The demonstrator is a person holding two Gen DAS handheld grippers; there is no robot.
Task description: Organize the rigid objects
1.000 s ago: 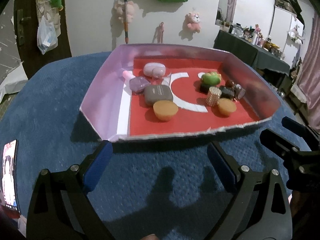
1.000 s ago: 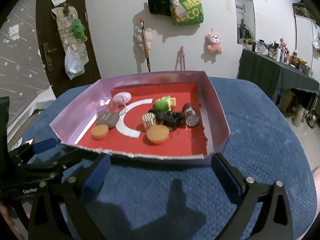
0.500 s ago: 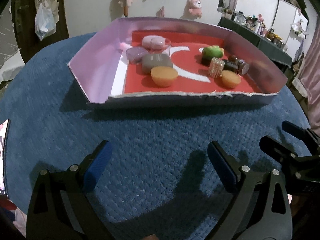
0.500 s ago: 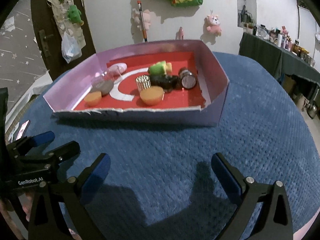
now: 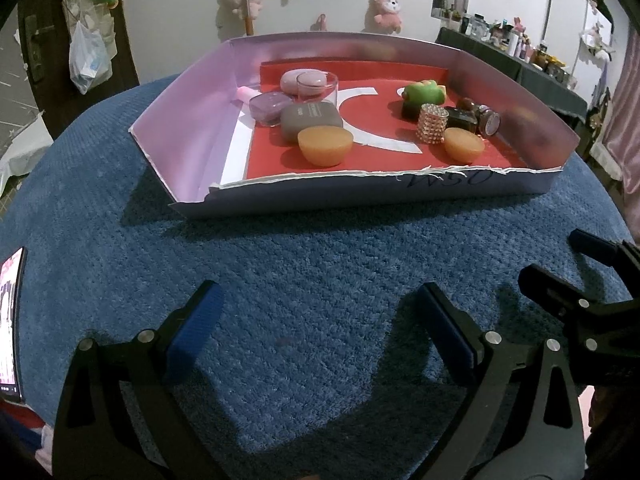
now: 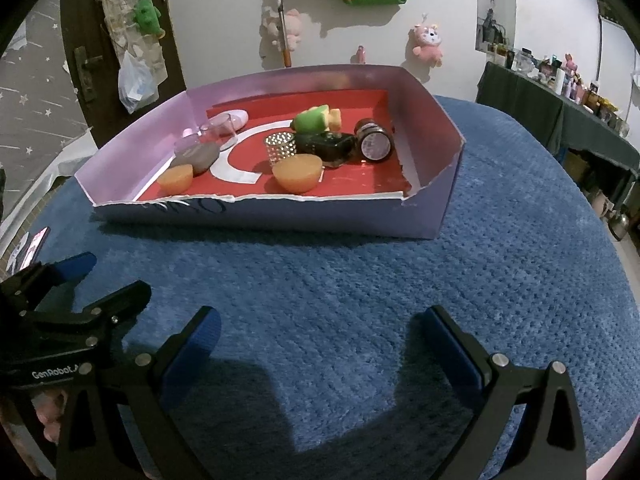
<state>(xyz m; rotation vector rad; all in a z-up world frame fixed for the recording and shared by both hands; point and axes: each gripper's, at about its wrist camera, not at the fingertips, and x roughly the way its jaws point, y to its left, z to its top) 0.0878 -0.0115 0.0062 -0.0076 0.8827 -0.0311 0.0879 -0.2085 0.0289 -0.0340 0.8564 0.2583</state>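
The left tool (image 5: 320, 324) hangs low over the blue carpeted table (image 5: 304, 264), its two blue-padded fingers (image 5: 196, 320) spread wide with nothing between them. The right tool (image 6: 320, 340) hangs the same way, fingers apart and empty, above the same blue pile. In the left wrist view the right tool shows at 4 o'clock; in the right wrist view the left tool sits at 8 o'clock, and both stay clear of the box.

Ahead of both tools, toward 12 o'clock, a shallow cardboard box (image 5: 192, 120) with lilac walls and a red floor rests on the table, its near wall torn low. All the small things lie inside it. In the left wrist view, a round orange soap (image 5: 325, 145) lies nearest the torn edge, touching a grey case (image 5: 310, 119) behind it. At 10 o'clock of the grey case sits a purple case (image 5: 270, 107), and at 12 o'clock a clear glass cup (image 5: 317, 87) stands upright before a pink oval case (image 5: 294, 79). On the right half, a second orange soap (image 5: 463, 149) lies just beside a studded silver cylinder (image 5: 432, 123). Behind that lie a dark block (image 5: 462, 119), a brown jar (image 5: 486, 118) tipped on its side, and a green toy (image 5: 422, 94). At 9 o'clock a phone (image 5: 10, 320) lies at the table edge.
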